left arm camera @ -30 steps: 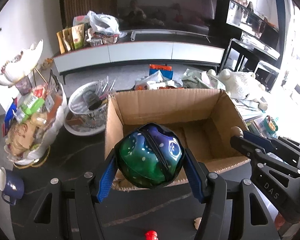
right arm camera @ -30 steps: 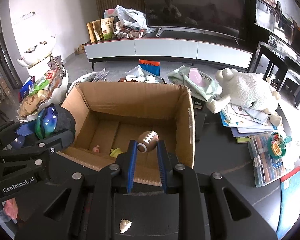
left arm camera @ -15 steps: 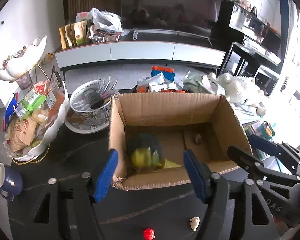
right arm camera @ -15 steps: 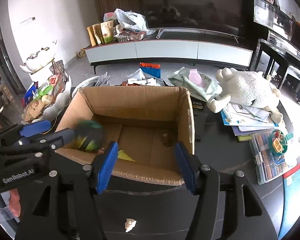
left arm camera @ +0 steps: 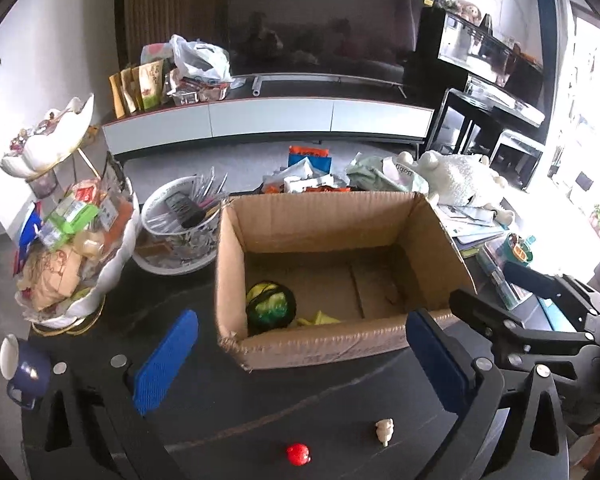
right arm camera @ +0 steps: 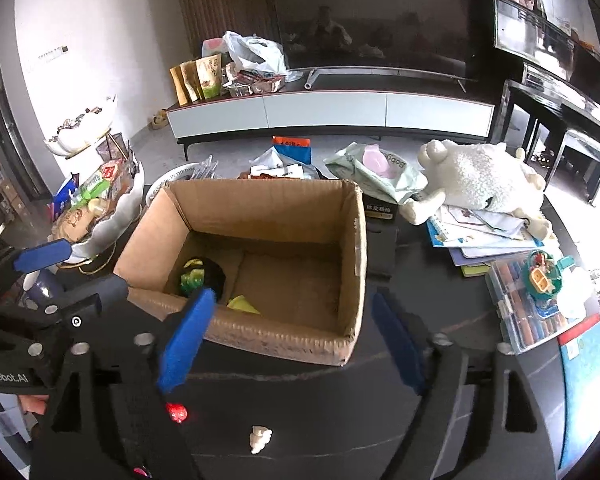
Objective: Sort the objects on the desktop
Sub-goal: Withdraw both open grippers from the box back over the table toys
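Observation:
An open cardboard box [left arm camera: 320, 350] [right arm camera: 276, 340] stands on the dark table. A green and yellow ball [left arm camera: 270, 308] [right arm camera: 202, 276] lies in its near left corner, beside a yellow item [left arm camera: 320, 317]. My left gripper [left arm camera: 300, 360] hangs in front of the box; its blue-padded jaws are opening wide with nothing between them. My right gripper [right arm camera: 292, 344] is next to it on the right; its jaws are opening too and hold nothing. I cannot make out the small football in either view.
On the table just before the grippers lie a small red toy [left arm camera: 299, 454] and a small white figure [left arm camera: 384, 430]. Left of the box are a white bowl of pens [left arm camera: 180, 224], a snack stand [left arm camera: 72, 248] and a blue mug [left arm camera: 24, 372]. A plush sheep [right arm camera: 480, 176], books and a plastic case [right arm camera: 516, 308] lie to the right.
The left gripper let go of the green ball and the right gripper let go of the small football; both dropped into the box. Both grippers opened wide and drew back a little.

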### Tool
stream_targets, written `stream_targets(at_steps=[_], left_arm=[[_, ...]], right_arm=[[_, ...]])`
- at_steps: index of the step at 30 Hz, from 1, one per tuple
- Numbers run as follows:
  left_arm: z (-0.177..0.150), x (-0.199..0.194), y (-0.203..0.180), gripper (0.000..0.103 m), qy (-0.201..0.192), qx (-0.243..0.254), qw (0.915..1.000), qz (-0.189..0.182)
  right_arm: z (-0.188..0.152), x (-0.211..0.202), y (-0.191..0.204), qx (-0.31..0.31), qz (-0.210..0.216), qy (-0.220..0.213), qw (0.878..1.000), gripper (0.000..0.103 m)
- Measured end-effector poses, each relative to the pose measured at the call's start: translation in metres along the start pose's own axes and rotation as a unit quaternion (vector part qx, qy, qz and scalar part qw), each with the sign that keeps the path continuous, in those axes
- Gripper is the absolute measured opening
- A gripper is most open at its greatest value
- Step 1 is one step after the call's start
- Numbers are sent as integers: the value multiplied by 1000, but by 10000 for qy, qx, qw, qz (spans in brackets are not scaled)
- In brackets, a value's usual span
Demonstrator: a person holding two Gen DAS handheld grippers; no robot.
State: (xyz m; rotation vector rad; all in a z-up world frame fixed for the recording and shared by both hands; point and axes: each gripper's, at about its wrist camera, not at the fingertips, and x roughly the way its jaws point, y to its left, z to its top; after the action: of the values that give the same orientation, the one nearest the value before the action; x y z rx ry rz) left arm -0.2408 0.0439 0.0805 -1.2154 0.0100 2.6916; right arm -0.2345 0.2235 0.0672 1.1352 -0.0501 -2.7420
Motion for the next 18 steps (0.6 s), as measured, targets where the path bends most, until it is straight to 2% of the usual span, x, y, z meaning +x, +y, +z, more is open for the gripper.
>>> stream_targets(at_steps=[4,8,14,18], left_arm=[[-8,-7,5,103,-54,-66,10000,13],[-17,-15,6,103,-133,-29,9999,39],[-26,-24,9,103,-219,-131,9995,-210],[-31,-29,11,103,-274,-115,9995,-106]], right_arm=[[-7,-10,2,-134,-190,-122,9997,101],[-16,-15,4,-216,-168,-121,9996,102],[-33,-14,7,-318,-151,-2,9994,102],[-42,-13,4,-266,-89,66,9996,102]])
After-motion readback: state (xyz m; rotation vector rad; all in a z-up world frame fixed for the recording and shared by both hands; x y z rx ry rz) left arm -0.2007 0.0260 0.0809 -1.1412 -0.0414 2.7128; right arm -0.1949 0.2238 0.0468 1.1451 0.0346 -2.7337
